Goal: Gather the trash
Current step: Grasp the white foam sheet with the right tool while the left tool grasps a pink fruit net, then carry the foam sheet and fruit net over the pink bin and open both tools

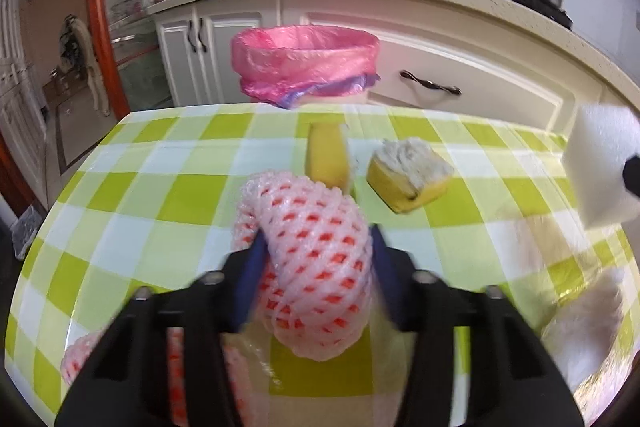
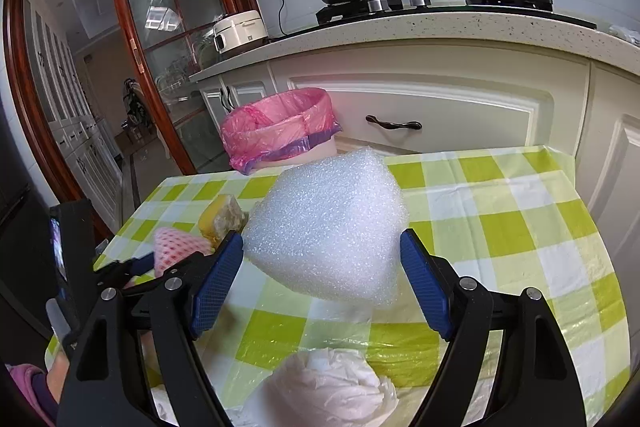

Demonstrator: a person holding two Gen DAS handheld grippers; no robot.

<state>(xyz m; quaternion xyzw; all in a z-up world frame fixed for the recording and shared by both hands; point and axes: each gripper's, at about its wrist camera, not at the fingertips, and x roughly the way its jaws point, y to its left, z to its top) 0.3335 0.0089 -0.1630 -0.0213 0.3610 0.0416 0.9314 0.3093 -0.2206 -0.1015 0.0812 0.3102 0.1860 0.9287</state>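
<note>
Blocking the pink-lined bin [image 1: 305, 67]: banana peel [image 1: 408, 177] (table's [image 1: 120, 187] far edge).

Banana peel pieces [image 1: 408, 175] lie between the foam and the bin [image 1: 306, 67], whose mouth stands open

No readable text, label, brand or number anywhere, white rice cooker [image 2: 239, 30] on the stone counter carries only a small mark, too tiny to read

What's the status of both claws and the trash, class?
Left claw shut on pink foam fruit net. Right claw shut on white foam block. Pink-lined bin beyond table edge; banana peel lies between.
</note>
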